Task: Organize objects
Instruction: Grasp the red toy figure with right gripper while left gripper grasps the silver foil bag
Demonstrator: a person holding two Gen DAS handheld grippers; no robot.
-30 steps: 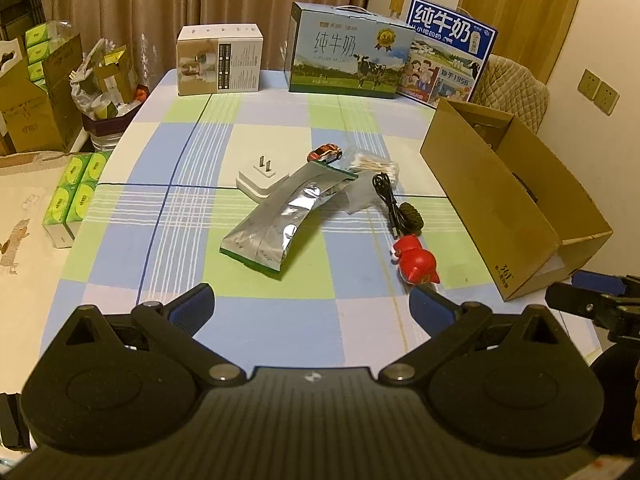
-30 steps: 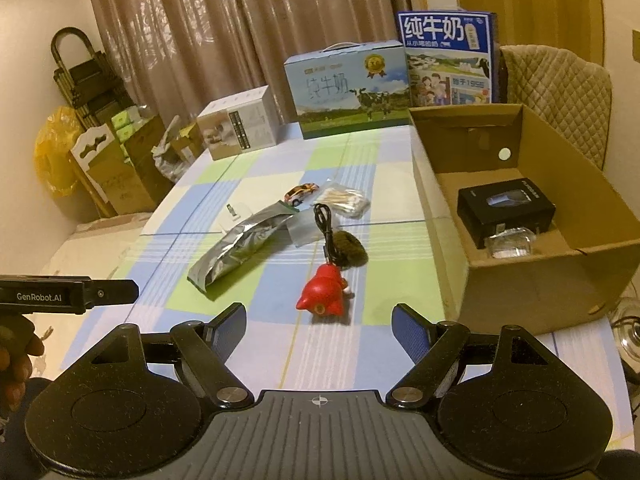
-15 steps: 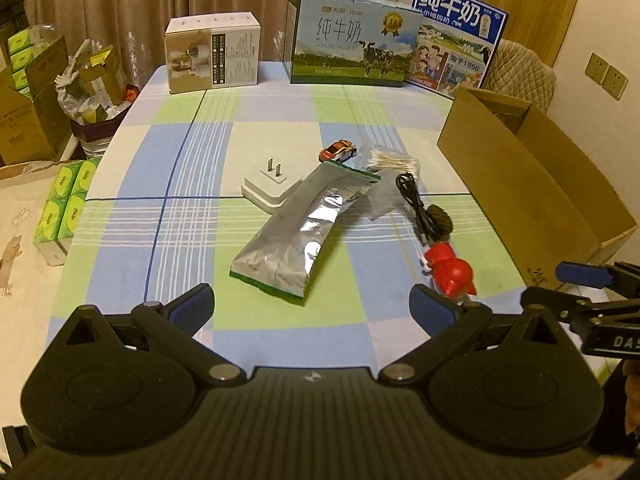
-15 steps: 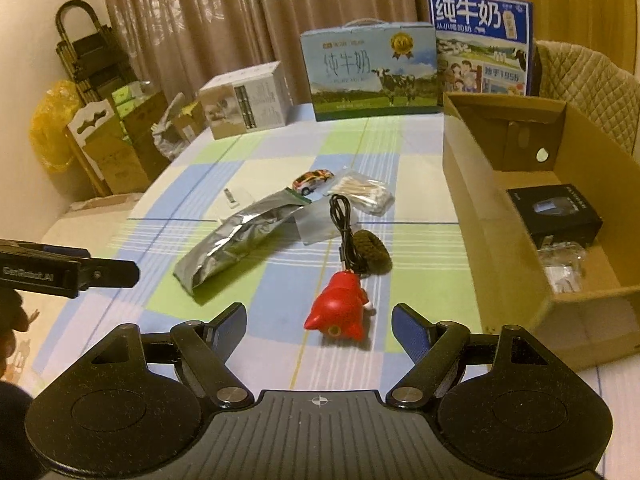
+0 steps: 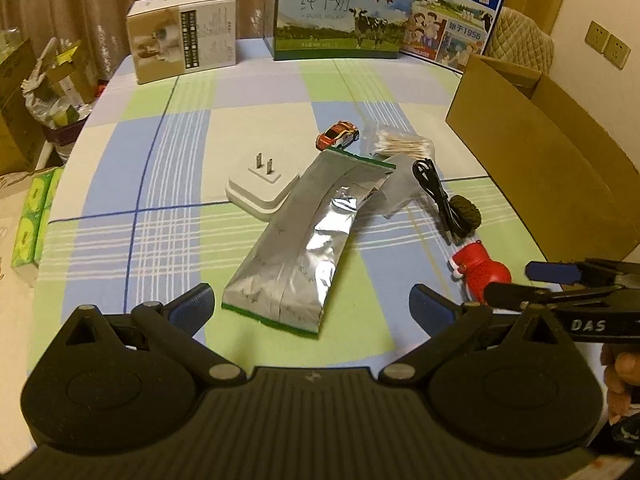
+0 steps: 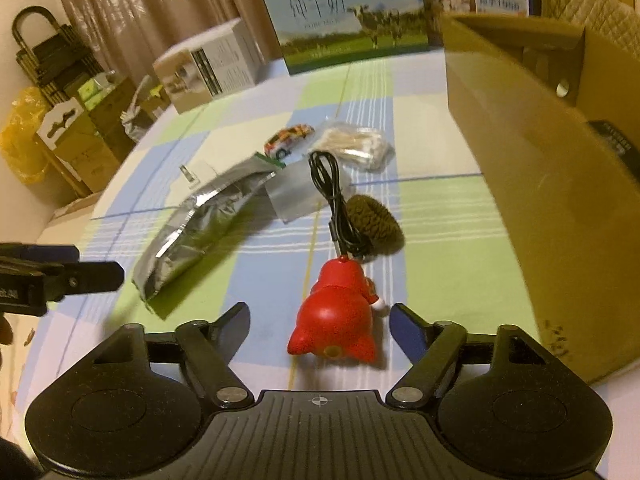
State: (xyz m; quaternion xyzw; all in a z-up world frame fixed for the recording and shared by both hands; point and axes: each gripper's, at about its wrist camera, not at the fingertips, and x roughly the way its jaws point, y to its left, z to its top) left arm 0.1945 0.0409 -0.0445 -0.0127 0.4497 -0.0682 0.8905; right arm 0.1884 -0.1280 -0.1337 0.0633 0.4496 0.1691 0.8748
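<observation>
Right now the right gripper is closing in w/ jaws apart, narrowing but not yet touching the red toy figure lying between them on the tablecloth — long axis pointing away along the fingers — while the left gripper is hanging open farther off.

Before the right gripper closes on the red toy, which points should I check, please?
1. Right gripper jaws apart, just been closing, pads not yet pressing: ok.
2. Red toy lies between the jaws: ok.
3. Black cable touching the toy's far end: cannot tell.
4. Left gripper open, holding nothing: ok.
5. Cardboard box open on top, beside the toy: ok.
</observation>
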